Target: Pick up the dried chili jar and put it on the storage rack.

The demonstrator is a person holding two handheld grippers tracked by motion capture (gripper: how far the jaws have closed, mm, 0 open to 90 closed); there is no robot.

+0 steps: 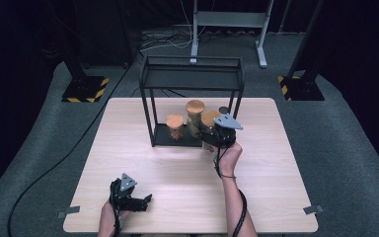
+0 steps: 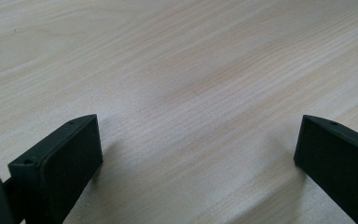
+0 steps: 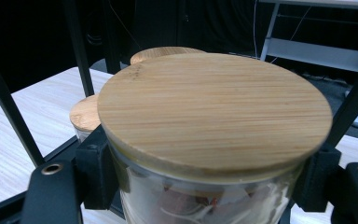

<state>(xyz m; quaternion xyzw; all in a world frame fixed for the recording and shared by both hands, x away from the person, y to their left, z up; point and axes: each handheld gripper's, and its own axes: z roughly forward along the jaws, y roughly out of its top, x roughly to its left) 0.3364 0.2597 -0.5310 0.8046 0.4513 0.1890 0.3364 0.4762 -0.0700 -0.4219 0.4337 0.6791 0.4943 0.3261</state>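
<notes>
The glass jar (image 3: 209,186) with the round bamboo lid (image 3: 214,109) sits low in the centre of the right gripper view, clamped just under its lid by the right gripper (image 3: 205,186), whose jaws press on the glass from either side. In the high view this jar (image 1: 209,123) is right of centre, at the right front corner of the black shelf rack's (image 1: 192,79) lower tray. To do this step well, I judge the jar should be kept upright and moved slowly, clear of the rack's thin black posts, since the lid only rests on top and the glass is smooth between the pads. It is a clear, squat jar with brownish contents, partly blurred, and a pale striped wooden lid. Two similar jars stand beside it on the tray, a tall one (image 1: 195,116) and a short one (image 1: 174,126). The left gripper (image 1: 128,197) rests at the lower left on the wooden table (image 1: 177,168), its jaws wide apart and holding nothing.
</notes>
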